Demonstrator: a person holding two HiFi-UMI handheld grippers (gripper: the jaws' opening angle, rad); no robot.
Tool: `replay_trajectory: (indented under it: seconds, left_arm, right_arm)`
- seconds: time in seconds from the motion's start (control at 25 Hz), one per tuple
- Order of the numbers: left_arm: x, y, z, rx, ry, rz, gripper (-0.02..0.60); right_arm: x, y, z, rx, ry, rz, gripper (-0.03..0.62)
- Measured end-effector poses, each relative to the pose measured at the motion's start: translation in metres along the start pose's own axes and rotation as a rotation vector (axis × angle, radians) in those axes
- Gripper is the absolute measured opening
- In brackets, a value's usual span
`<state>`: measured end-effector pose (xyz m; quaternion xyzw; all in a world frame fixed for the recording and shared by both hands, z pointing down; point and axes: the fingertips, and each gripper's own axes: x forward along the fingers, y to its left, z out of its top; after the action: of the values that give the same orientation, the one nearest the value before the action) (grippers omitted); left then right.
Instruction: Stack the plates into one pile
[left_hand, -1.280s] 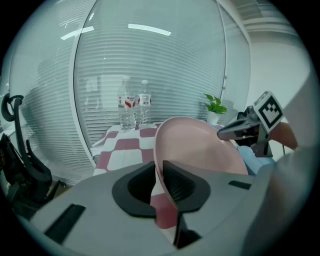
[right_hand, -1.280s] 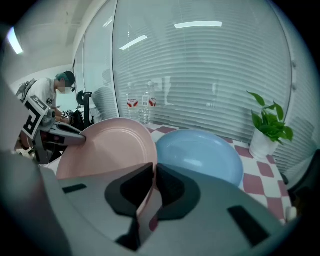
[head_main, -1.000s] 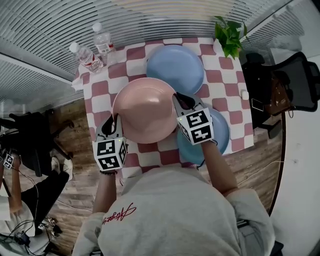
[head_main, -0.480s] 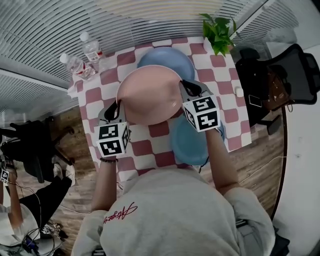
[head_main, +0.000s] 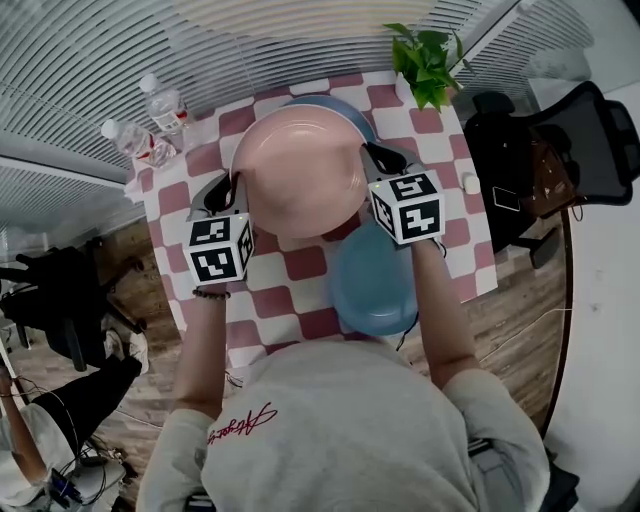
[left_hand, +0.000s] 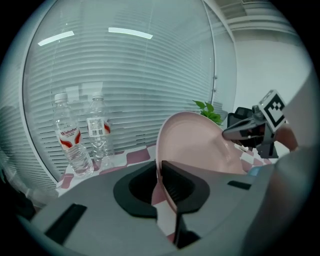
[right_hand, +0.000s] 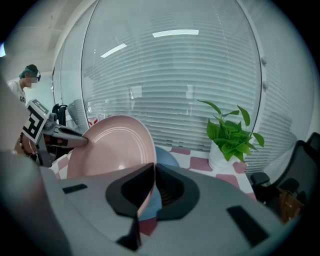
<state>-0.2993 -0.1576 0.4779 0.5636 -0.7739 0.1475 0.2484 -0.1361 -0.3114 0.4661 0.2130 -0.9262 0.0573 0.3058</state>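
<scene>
A pink plate (head_main: 296, 170) hangs above the checked table (head_main: 300, 265), held by both grippers. My left gripper (head_main: 232, 185) is shut on its left rim, and my right gripper (head_main: 368, 152) is shut on its right rim. In the left gripper view the pink plate (left_hand: 195, 150) stands edge-on between the jaws; in the right gripper view the pink plate (right_hand: 112, 147) does the same. Under it a blue plate (head_main: 345, 108) shows only as a sliver at the far side. A second blue plate (head_main: 375, 285) lies on the near right of the table.
Two water bottles (head_main: 150, 120) stand at the table's far left corner. A potted plant (head_main: 425, 55) stands at the far right corner. A small white object (head_main: 472, 183) lies near the right edge. Black chairs (head_main: 560, 150) stand to the right and left.
Both grippers carried the pink plate away from me across the table, off the near blue plate and over the far blue plate, which is now almost covered.
</scene>
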Motion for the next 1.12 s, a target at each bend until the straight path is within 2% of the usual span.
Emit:
replay_trajectory:
  seconds: [0.4, 0.64, 0.92, 1.12]
  left_arm:
    - [0.040, -0.006, 0.012, -0.016, 0.007, -0.042, 0.044]
    - [0.057, -0.003, 0.019, 0.004, 0.015, -0.041, 0.046]
    - [0.080, -0.002, 0.018, -0.009, 0.026, -0.047, 0.048]
    - [0.092, -0.004, 0.013, 0.013, 0.043, -0.027, 0.051]
  right_arm:
    - [0.024, -0.029, 0.000, 0.018, 0.016, 0.000, 0.021]
    - [0.039, -0.042, 0.004, 0.113, -0.024, 0.028, 0.021]
    - [0.056, -0.054, 0.001, 0.110, -0.050, 0.021, 0.021]
    - [0.063, -0.059, -0.008, 0.111, -0.030, 0.009, 0.021]
